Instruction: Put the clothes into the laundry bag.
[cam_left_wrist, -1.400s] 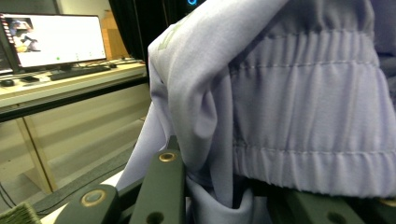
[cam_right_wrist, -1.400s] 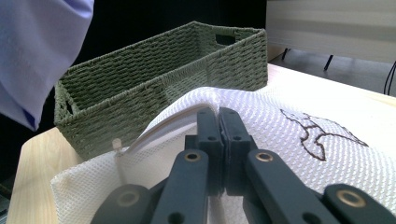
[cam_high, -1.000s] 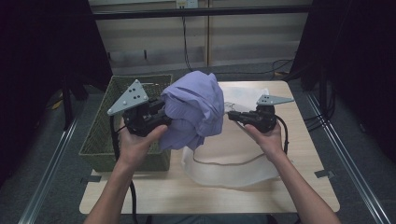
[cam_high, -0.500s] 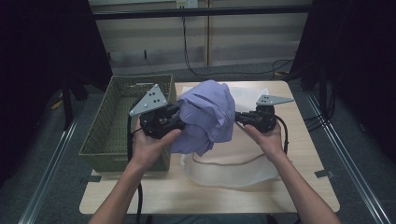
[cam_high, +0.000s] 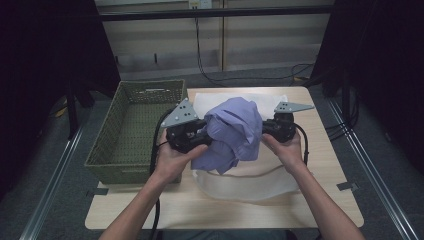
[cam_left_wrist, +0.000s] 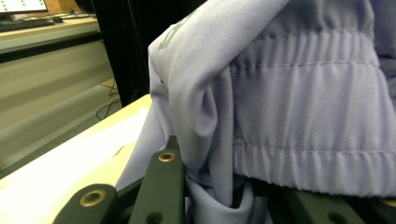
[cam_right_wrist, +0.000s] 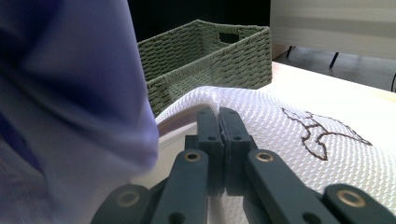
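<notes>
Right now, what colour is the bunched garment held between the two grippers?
Pale lilac-purple, plain, with a gathered elastic waistband; the bunched fabric garment shows best in the left gripper view.

The high view looks forward and down over the counter (cam_high: 320, 200) from the person's side. The left gripper view sits tight against the lavender garment (cam_left_wrist: 299, 107), facing 3 o'clock. The right gripper view faces 9 o'clock, low and close; it shares the basket (cam_right_wrist: 210, 51) with the high view.

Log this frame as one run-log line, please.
left gripper: shut on lavender garment | right gripper: shut | garment above white mesh bag | basket: left
</notes>
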